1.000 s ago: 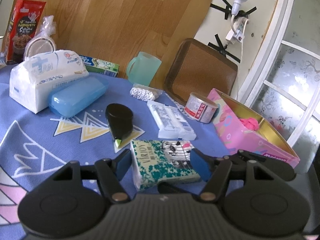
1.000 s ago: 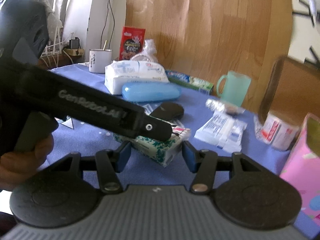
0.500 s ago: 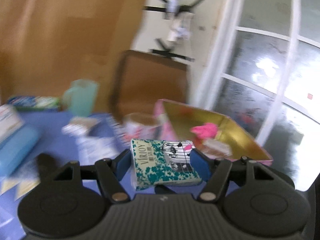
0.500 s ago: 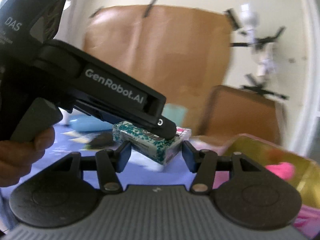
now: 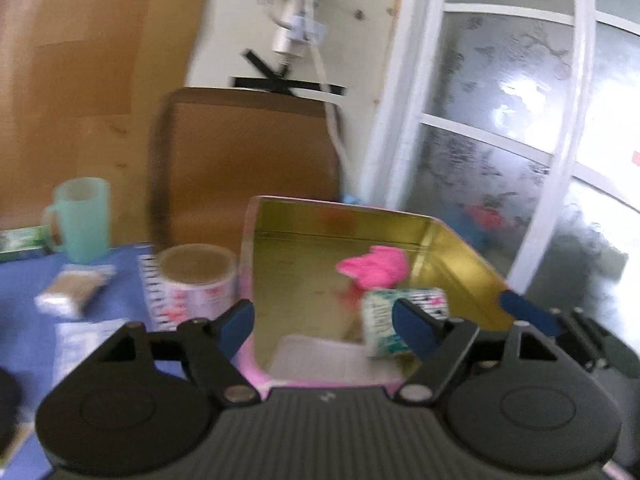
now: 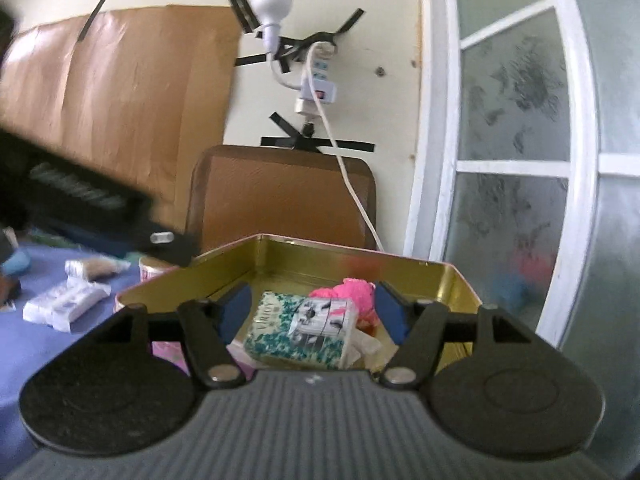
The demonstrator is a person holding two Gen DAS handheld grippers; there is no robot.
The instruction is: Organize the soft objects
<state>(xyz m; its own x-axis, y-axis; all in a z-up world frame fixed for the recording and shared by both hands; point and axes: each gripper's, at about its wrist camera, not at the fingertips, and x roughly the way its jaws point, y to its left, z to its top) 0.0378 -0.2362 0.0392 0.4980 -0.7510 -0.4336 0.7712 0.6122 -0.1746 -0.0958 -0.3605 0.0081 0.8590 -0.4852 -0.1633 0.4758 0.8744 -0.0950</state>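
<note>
The green-and-white printed soft tissue pack (image 6: 302,330) lies inside the open gold-lined tin box with pink outer walls (image 6: 224,268), near its front right part, tilted a little and resting against a bright pink fluffy soft item (image 6: 352,292) just behind it. A flat white packet (image 5: 328,356) lies on the tin's floor to the left of the pack.

The left tool (image 5: 326,320) has just been opening its jaws; its blue pads stand wide, the right one in front of the pack's edge in the left wrist view, and nothing is pressed between them. The right tool (image 6: 312,314) has likewise just been spreading, its pads standing clear on either side of the tissue pack without touching it.

The tin sits at the right end of the blue patterned cloth-covered surface (image 5: 24,280), close to a white-framed frosted window (image 6: 516,128). Just left of the tin stands a short round can with a red-and-white label (image 5: 196,280). Farther left are a pale green plastic mug (image 5: 82,220), a small clear bag of white pellets (image 5: 74,290) and a white wrapped packet (image 6: 64,304). A brown tray (image 6: 280,196) leans upright against the wall behind the tin, under a taped white power strip (image 6: 320,76).
</note>
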